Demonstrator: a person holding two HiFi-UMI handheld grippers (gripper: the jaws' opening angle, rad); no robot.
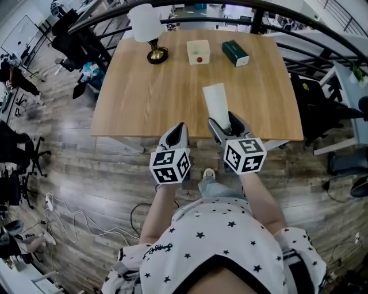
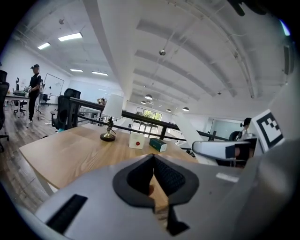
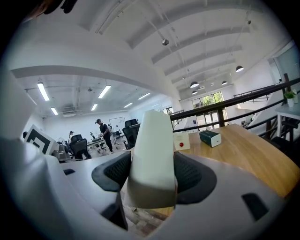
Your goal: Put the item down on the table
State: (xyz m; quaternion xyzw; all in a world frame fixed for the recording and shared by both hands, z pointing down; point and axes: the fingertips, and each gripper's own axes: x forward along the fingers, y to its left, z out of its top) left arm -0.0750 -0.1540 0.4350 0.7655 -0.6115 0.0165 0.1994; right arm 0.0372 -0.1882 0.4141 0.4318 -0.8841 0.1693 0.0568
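A pale, tapered white item (image 1: 218, 104) (image 3: 152, 154) is clamped between the jaws of my right gripper (image 1: 229, 127) (image 3: 151, 174), which is shut on its wider end. The item sticks forward over the near edge of the wooden table (image 1: 149, 97), held above the surface. My left gripper (image 1: 175, 138) (image 2: 153, 177) hovers at the table's near edge, to the left of the right one; its jaws are shut with nothing between them.
At the table's far side stand a lamp with a white shade (image 1: 147, 28), a white box with a red dot (image 1: 198, 52) and a dark green box (image 1: 235, 53). A black railing (image 1: 241, 7) runs behind the table. Office chairs (image 1: 75, 40) stand at the left.
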